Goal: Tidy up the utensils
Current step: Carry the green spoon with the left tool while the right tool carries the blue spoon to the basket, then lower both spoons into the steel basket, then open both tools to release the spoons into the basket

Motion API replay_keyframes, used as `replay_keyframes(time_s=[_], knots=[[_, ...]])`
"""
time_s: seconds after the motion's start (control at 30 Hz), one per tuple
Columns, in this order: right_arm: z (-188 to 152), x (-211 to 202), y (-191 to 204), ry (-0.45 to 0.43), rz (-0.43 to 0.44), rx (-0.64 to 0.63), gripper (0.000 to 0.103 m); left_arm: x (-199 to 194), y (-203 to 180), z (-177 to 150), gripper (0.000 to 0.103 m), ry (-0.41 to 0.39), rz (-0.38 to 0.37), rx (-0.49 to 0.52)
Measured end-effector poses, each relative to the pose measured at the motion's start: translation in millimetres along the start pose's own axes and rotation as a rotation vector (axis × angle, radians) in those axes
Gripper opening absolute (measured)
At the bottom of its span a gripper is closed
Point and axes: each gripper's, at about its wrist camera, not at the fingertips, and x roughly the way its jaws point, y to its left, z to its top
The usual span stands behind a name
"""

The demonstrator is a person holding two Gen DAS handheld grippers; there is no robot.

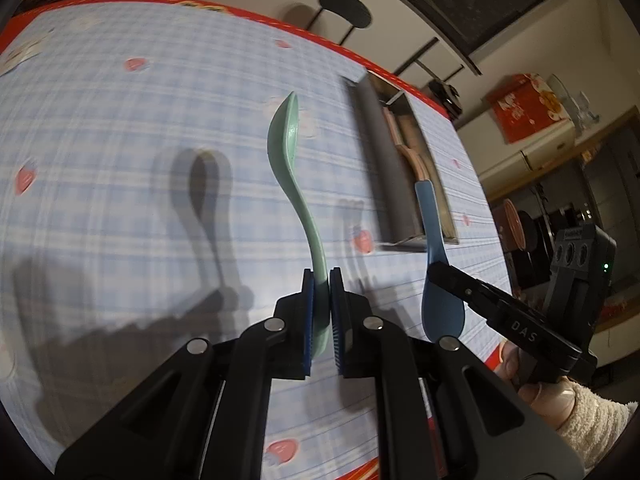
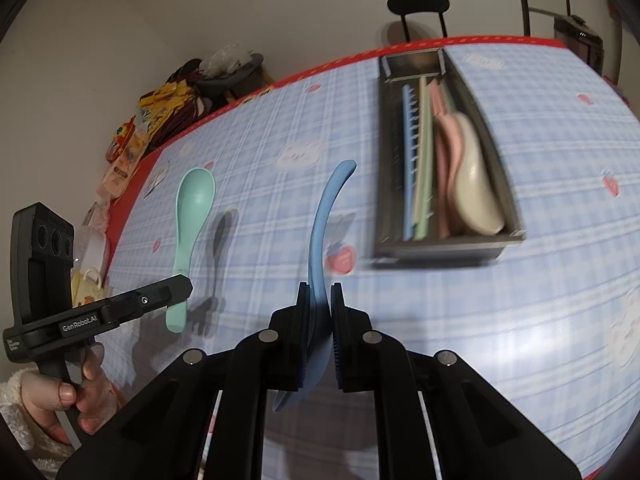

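My left gripper point(image 1: 321, 280) is shut on the handle of a green spoon point(image 1: 286, 148) and holds it above the table, bowl pointing away. My right gripper point(image 2: 320, 294) is shut on a blue spoon point(image 2: 326, 208) near its bowl, with the handle pointing away toward the grey utensil tray point(image 2: 452, 250). The tray holds blue, green, pink and beige utensils point(image 2: 472, 184). In the left wrist view the blue spoon point(image 1: 434, 240) and tray point(image 1: 384, 168) are to the right. In the right wrist view the green spoon point(image 2: 192, 208) is at the left.
The table has a blue checked cloth point(image 1: 120, 140) with a red border. Snack packets and bags point(image 2: 160, 112) lie past the table's far left edge. A black chair point(image 2: 418, 4) stands behind the table. Shelves and boxes point(image 1: 528, 104) stand at the right.
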Motion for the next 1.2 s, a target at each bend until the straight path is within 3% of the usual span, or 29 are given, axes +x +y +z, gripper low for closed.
replay_keyframes(time_s=[0.5, 1.0, 1.1, 1.2], knots=[[65.9, 3.8, -84.1, -0.064, -0.075, 0.031, 0.011, 76.1, -76.3, 65.7, 0.012, 0.053, -0.101, 0.063], [79.5, 21.5, -95.0, -0.064, -0.059, 0.009, 0.011, 134.7, -103.4, 80.7, 0.012, 0.125, -0.109, 0.045], [79.6, 14.4, -97.0, -0.082, -0.077, 0.023, 0.018, 142.3, -110.4, 79.8, 0.012, 0.136, -0.105, 0.053], [79.3, 5.6, -101.2, -0.103, -0.082, 0.047, 0.033, 149.5, -117.0, 80.8, 0.012, 0.147, -0.089, 0.07]])
